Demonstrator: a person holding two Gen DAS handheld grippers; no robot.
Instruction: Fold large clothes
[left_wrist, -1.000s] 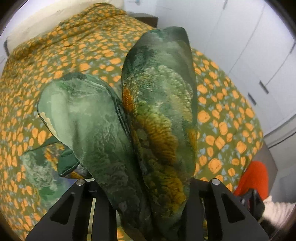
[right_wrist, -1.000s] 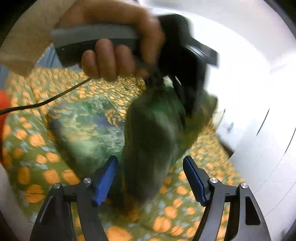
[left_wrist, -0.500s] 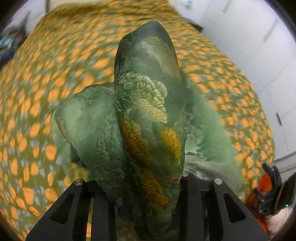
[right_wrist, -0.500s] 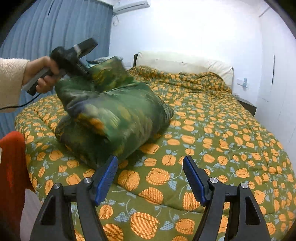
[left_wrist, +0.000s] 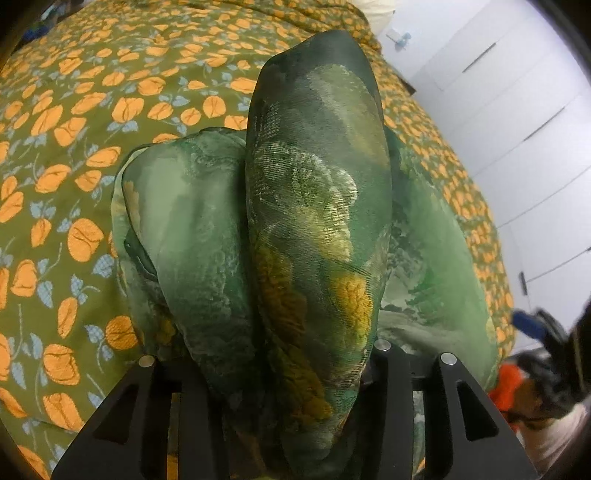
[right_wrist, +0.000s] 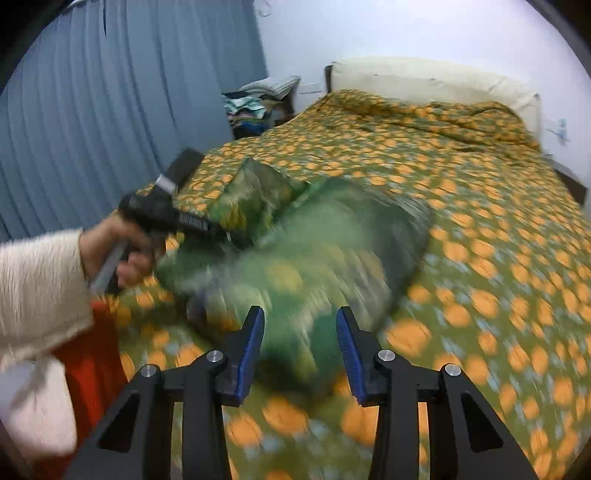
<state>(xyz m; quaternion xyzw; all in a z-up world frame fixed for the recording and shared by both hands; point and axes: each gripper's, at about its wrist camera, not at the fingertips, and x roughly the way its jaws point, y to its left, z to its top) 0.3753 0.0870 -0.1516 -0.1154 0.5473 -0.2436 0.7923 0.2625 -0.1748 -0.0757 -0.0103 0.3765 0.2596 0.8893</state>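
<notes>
While my left gripper (left_wrist: 295, 373) pinches a bunched fold of the green, gold-patterned satin garment (left_wrist: 317, 206) between its black fingers, the rest of the cloth lies heaped on the olive bedspread printed with orange flowers (left_wrist: 92, 110). My right gripper (right_wrist: 300, 347) hangs just before the same heap with its blue-padded fingers (right_wrist: 251, 343) parted and empty. The right view is motion-blurred.

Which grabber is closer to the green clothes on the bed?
Left. The left gripper is clamped on the green garment; the right gripper hovers open just short of it.
</notes>
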